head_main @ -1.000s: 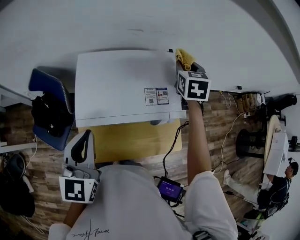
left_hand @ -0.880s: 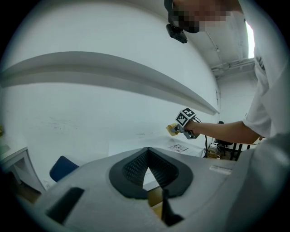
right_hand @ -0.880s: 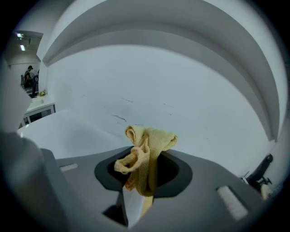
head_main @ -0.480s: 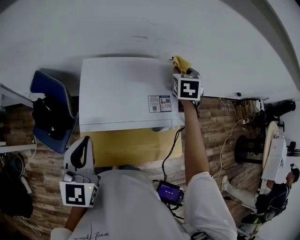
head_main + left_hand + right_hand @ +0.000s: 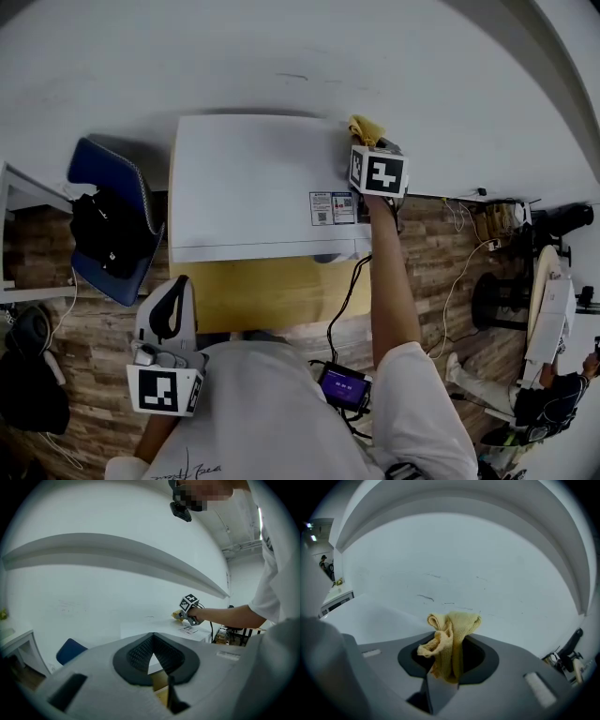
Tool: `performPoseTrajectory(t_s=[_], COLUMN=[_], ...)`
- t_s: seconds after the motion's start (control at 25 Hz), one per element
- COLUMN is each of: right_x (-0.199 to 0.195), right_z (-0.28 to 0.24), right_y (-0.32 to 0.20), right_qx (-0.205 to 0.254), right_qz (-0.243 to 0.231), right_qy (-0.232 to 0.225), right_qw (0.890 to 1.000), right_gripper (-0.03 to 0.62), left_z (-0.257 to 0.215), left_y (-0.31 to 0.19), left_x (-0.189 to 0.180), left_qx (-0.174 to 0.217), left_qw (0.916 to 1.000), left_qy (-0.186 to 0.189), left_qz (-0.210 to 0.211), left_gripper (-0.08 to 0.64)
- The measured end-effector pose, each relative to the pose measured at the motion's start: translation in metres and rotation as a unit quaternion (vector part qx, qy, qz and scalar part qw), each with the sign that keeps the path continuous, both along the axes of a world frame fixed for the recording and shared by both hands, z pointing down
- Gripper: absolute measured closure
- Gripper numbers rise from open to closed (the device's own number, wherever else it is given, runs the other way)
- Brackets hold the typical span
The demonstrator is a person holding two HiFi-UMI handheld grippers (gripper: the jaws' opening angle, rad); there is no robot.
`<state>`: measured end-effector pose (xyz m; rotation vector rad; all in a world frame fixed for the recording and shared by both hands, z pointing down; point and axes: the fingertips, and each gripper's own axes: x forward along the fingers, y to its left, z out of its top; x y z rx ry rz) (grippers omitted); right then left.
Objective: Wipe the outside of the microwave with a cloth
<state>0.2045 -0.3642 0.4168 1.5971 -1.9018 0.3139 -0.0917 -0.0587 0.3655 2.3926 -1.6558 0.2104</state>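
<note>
White wall closes the scene behind a small wooden tabletop (image 5: 272, 292) that carries the microwave (image 5: 253, 183). At its rear right corner the right hand-held gripper (image 5: 369, 142) pinches a yellow cloth (image 5: 366, 127), its jaws clamped on a bunched fold that stands up between them. Over the last second this gripper has crept only a little along the right edge of the top, nearer the label sticker (image 5: 333, 208), and the cloth has stayed on that corner. I judge the wipe is under way but confined there, with most of the top and the sides not yet covered. The left hand-held gripper (image 5: 171, 309) hangs low by the person's body, well apart from the microwave, its jaws pressed together on nothing.

The right gripper view shows the grip itself, with the cloth (image 5: 451, 632) wedged between the pads and the wall beyond. It shows little of the microwave. The left gripper view adds a side-on look that the head view lacks. There the cloth (image 5: 177, 616) appears level with the microwave's top (image 5: 150, 629), though it is too small to confirm contact.
</note>
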Motion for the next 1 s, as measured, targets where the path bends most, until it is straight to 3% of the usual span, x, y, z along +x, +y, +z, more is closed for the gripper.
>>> performPoseTrajectory(t_s=[1.0], right_x=[-0.071], right_z=[0.002], right_y=[0.004], right_qx=[-0.004], right_qz=[-0.023], right_qy=[-0.019], right_qw=[1.000], right_gripper=[0.469], left_z=[-0.001], left_y=[0.007], left_x=[-0.022], left_qx=[0.001], left_qw=[0.9999], left_qy=[0.011], left_qz=[-0.002], left_gripper=[0.571])
